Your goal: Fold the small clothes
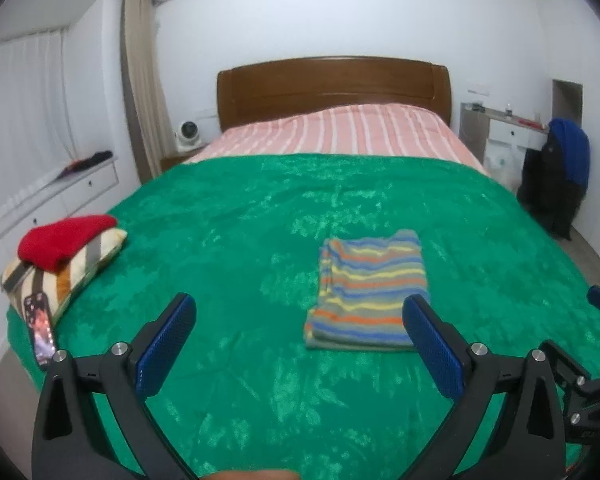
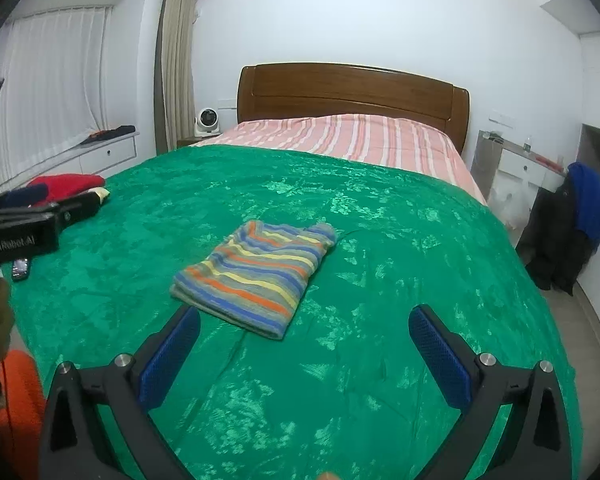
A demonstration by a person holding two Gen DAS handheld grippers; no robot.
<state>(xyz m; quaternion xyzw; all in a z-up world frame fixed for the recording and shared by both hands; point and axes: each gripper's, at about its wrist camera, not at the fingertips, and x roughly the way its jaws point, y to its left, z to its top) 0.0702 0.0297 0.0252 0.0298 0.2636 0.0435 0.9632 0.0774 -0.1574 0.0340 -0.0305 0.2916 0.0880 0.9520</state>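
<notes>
Both tongs, left gripper (image 1: 300, 320) and right gripper (image 2: 305, 330), hang released above the green blanket (image 2: 380, 380). We judge the folded striped garment (image 2: 256, 274) mid-bed soft and light; we'd pinch its near corners

Both wrist views face headboard (image 1: 332, 88), sharing green bedspread (image 2: 380, 240)
</notes>
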